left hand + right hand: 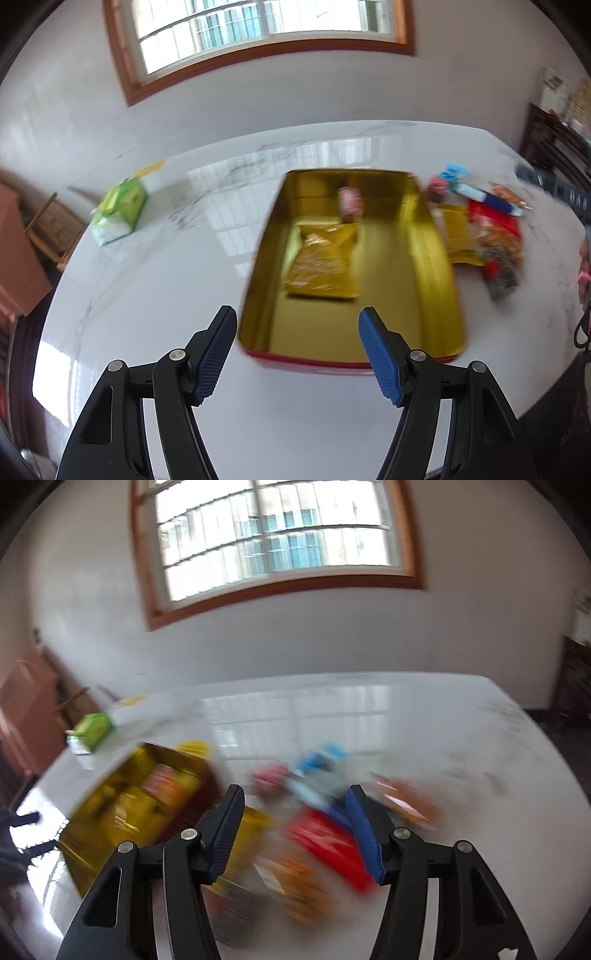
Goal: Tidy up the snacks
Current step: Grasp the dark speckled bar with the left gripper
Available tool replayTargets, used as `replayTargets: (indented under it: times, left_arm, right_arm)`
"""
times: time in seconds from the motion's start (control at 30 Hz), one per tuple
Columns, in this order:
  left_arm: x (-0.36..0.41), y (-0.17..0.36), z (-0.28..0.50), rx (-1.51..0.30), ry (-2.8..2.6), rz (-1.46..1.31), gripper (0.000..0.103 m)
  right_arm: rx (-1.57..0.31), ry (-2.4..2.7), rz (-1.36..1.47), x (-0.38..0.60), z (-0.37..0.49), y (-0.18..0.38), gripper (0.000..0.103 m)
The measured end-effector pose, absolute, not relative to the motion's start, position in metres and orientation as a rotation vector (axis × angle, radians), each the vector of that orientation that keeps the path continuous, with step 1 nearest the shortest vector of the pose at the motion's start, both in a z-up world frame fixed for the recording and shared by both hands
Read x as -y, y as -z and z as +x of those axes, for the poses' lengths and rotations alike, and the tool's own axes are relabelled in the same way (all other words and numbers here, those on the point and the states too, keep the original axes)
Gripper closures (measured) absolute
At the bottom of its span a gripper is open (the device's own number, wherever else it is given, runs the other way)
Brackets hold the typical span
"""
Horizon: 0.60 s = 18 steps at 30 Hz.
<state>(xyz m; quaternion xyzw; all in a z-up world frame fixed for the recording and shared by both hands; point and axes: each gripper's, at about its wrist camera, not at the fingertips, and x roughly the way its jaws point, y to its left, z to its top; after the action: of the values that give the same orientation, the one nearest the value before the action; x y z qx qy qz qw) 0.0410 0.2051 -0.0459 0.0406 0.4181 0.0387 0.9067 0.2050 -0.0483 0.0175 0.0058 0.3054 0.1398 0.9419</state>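
A gold-lined tin box [439, 280] with a red outer wall sits on the white table. Inside it lie a yellow snack packet [321, 266] and a small pink packet [350, 205]. My left gripper [297, 350] hangs open over the box's near edge, nothing between its fingers. A pile of snacks lies right of the box: a red packet [495, 221], a yellow one [460, 236], a blue-and-white one [480, 194]. In the blurred right wrist view my right gripper [295, 827] is open above this pile, over the red packet [328, 845], holding nothing. The box [96, 834] is at its left.
A green tissue pack [120, 210] lies far left on the table, seen also as the green pack [92, 733] in the right wrist view. The table's edge curves around the near side. A wooden chair [48, 225] and cabinet stand left; dark shelving [554, 144] stands right.
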Motion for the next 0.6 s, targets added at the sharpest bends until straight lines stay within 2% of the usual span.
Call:
replayTargets:
  times: [0.23, 0.6]
  left_arm:
    - [-0.140, 0.030, 0.051, -0.890, 0.195, 0.032, 0.034]
    - [-0.045, 0.059, 0.114, -1.090, 0.336, -0.088, 0.034]
  right_arm:
    - [-0.702, -0.045, 0.001, 0.151, 0.200, 0.025, 0.049]
    - [-0.715, -0.112, 0.039, 0.169, 0.193, 0.043, 0.048]
